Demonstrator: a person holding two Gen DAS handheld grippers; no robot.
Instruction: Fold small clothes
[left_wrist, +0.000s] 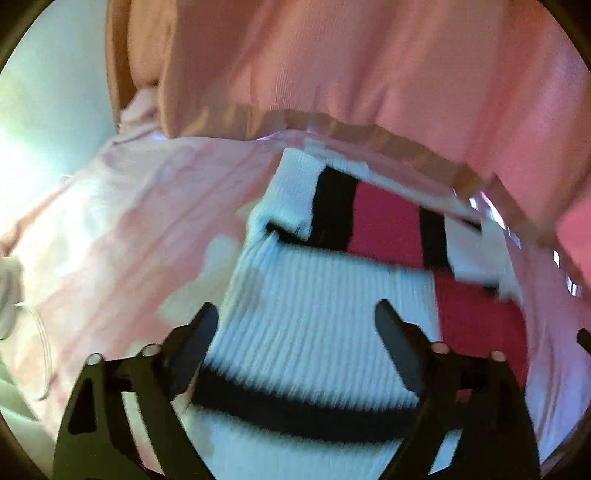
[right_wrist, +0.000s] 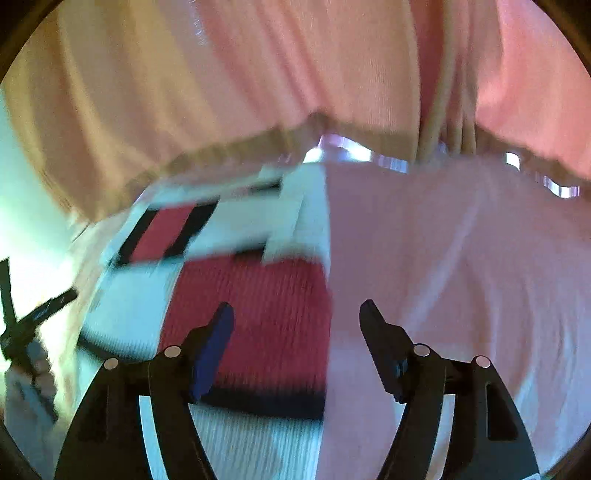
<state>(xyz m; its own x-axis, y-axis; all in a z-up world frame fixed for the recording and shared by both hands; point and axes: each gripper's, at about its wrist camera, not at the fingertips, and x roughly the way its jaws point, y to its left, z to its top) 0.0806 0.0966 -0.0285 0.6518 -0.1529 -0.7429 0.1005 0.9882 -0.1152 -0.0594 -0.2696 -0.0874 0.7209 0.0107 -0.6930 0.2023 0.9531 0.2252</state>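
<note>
A ribbed knit garment in white (left_wrist: 325, 295), with black bands and red panels, lies flat on a pale pink cloth (left_wrist: 122, 236). In the left wrist view my left gripper (left_wrist: 295, 312) hangs open just above the white panel. Nothing is between its fingers. In the right wrist view the same garment (right_wrist: 258, 295) shows its red panel, and its right edge meets the pink cloth (right_wrist: 461, 277). My right gripper (right_wrist: 297, 308) is open over that edge and holds nothing. The far part of the garment is blurred.
A salmon-pink fabric with a hemmed lower edge (left_wrist: 351, 74) hangs across the back and is also in the right wrist view (right_wrist: 258, 74). A clear round object (left_wrist: 37, 350) sits at the left edge. A dark gripper part (right_wrist: 37, 314) shows at far left.
</note>
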